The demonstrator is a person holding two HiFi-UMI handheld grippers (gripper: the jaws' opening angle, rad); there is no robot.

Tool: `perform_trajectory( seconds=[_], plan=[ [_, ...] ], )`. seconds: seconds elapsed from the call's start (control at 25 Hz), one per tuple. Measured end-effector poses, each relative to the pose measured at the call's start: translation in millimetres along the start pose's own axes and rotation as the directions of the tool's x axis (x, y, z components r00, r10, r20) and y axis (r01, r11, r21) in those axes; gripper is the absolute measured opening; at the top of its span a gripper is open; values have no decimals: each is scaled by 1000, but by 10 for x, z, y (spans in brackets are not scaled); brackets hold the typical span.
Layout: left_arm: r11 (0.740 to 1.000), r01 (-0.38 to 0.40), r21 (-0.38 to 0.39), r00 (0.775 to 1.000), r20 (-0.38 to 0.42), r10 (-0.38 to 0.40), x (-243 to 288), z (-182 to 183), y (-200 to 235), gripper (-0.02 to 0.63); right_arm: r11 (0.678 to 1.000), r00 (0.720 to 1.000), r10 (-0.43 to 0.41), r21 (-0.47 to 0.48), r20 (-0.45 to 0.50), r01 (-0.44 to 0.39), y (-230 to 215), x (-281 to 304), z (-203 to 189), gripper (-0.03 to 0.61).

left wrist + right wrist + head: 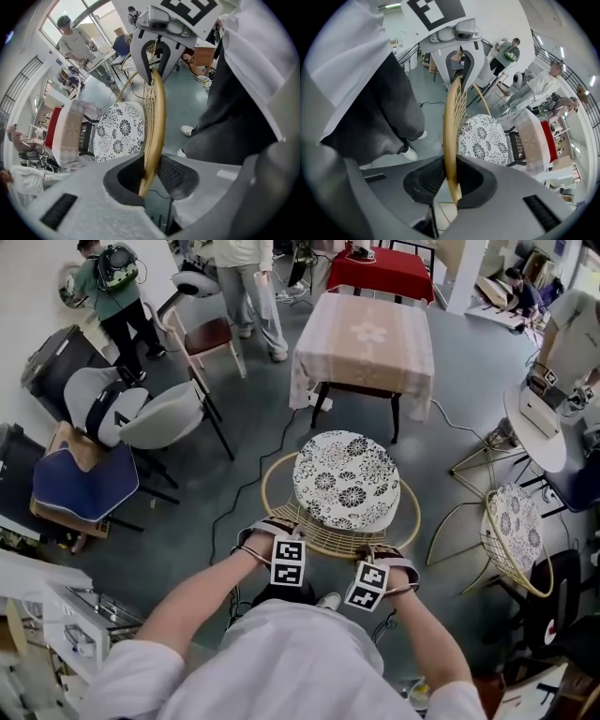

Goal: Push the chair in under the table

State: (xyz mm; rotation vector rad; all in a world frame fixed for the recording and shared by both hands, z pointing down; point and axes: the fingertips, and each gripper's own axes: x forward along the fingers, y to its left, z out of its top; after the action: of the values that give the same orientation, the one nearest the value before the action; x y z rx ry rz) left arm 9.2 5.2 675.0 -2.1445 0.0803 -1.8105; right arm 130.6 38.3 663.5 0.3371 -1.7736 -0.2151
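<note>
The chair has a round black-and-white floral cushion point(345, 482) and a curved gold wire back point(319, 542); it stands just in front of me, facing the table with the pale pink cloth point(367, 341). There is a gap of floor between chair and table. My left gripper point(279, 540) is shut on the left part of the gold back rim point(153, 140), which runs between its pads. My right gripper point(377, 561) is shut on the right part of the same rim point(451, 140). Both point steeply down. The cushion point(119, 133) and the table point(532, 140) lie beyond the rim.
A second gold wire chair point(514, 526) stands to the right by a white round table point(536, 423). A grey office chair point(155, 413) and a blue-cushioned seat point(80, 484) are at the left. A black cable point(234, 502) crosses the floor. People stand at the back, beside a red-clothed table point(389, 268).
</note>
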Motion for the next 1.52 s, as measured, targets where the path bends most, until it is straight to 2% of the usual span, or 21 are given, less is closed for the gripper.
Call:
perform_trajectory(
  seconds=[0.24, 0.72, 1.52],
  plan=[
    [1000, 7, 19, 1000, -19, -7, 21, -5, 14, 80, 1000, 1000, -19, 21, 1, 19, -22, 16, -7, 48],
    [1000, -17, -18, 998, -67, 15, 87, -138, 365, 87, 998, 1000, -21, 59, 16, 20, -300, 103, 51, 48],
    [998, -50, -48, 998, -38, 48, 514, -86, 1779, 89, 994, 999, -29, 106, -13, 30, -1661, 519, -240, 48]
  ],
)
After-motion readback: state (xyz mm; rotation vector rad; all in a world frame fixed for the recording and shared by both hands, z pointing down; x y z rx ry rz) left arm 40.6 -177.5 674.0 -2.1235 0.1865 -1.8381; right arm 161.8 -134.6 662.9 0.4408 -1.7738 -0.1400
